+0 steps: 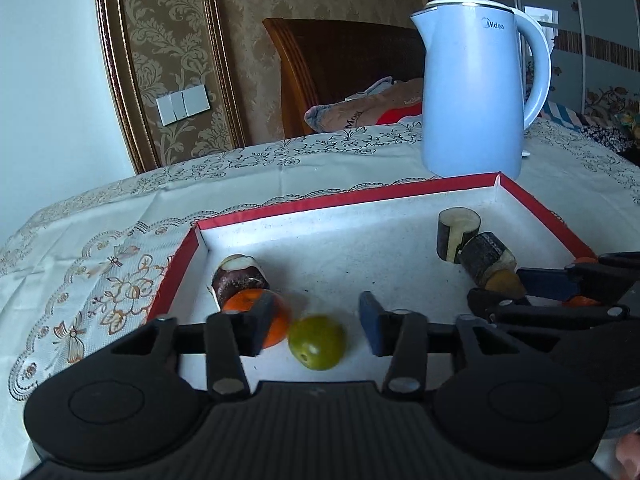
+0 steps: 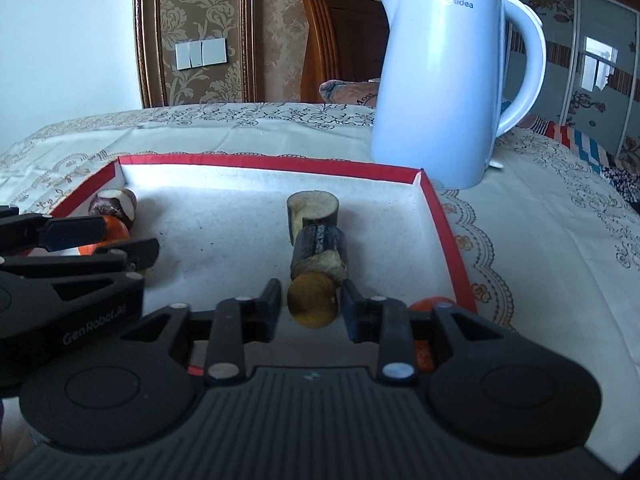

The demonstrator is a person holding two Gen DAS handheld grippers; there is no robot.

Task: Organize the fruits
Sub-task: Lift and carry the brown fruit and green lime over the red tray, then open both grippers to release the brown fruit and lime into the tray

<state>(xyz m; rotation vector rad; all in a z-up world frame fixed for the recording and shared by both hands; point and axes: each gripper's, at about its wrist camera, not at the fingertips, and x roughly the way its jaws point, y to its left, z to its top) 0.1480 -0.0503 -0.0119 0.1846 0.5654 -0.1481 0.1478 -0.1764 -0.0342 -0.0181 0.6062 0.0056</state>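
Here my left gripper (image 1: 316, 322) has its fingers released either side of the round green fruit (image 1: 317, 342) in the red-rimmed white tray (image 1: 394, 192); my right gripper (image 2: 310, 307) stands released around the brownish-yellow round fruit (image 2: 313, 305).

The tray (image 1: 280, 210) has a low red rim on all sides. Its middle floor is bare, a wide lane from the near edge to the far wall. Along the left wall, a dark chunk (image 1: 239, 278) and an orange (image 1: 262, 316) touch, with a green fruit (image 1: 317, 342) just beside them, between the parted jaws of the left tool (image 1: 312, 330). Right of centre, two dark cylinders (image 2: 316, 232) and a brown fruit (image 2: 313, 305) form a line; that fruit sits between the right tool's (image 2: 310, 308) jaws. The tools stand side by side, crowding the near edge. Behind the tray's far right corner stands a tall kettle (image 2: 436, 80); the counter (image 2: 240, 128) to its left is open.
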